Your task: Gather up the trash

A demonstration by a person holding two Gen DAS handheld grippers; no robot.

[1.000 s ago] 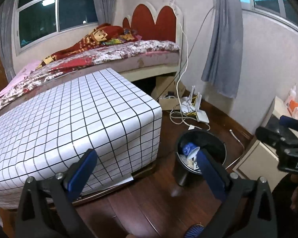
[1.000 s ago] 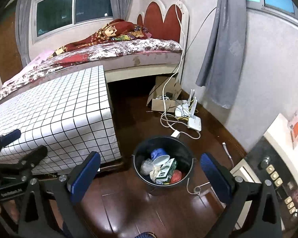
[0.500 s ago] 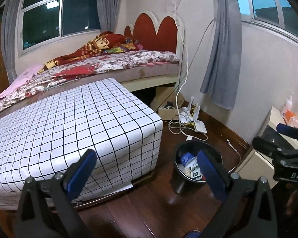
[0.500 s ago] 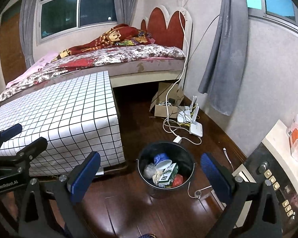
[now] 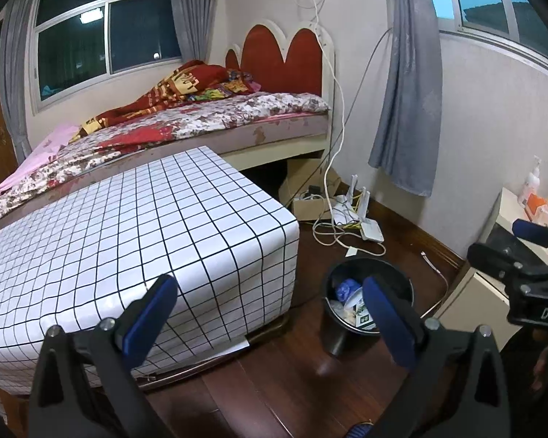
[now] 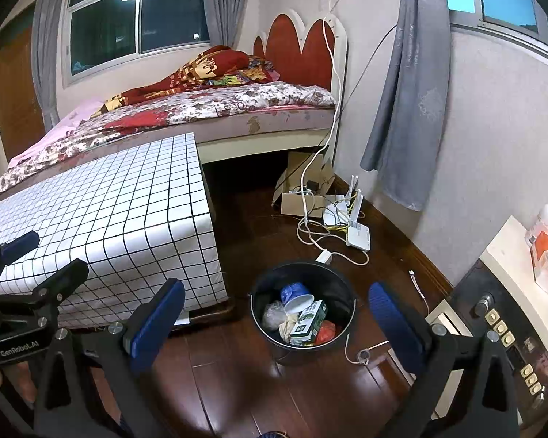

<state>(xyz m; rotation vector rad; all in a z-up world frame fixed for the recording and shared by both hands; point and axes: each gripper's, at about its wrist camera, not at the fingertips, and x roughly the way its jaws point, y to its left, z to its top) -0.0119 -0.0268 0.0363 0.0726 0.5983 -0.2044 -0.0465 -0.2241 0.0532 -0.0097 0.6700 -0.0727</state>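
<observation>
Both grippers have risen and pulled back from the bin over the last second, so it now looks smaller and lower in each view. Your left gripper hangs wide open with nothing between its blue pads; your right gripper is just as wide and just as empty.

From the left wrist the bin is half hidden: the right pad covers part of its mouth, and only a blue scrap and a carton edge show. From the right wrist you look straight down into it. A green carton lies tilted, long axis running toward the bin's far rim, beside an overturned blue cup, a red scrap and pale wrappers too crumpled to identify.

The bin stands upright on the floor, just right of the checked table corner, with the router and cables beyond it.
</observation>
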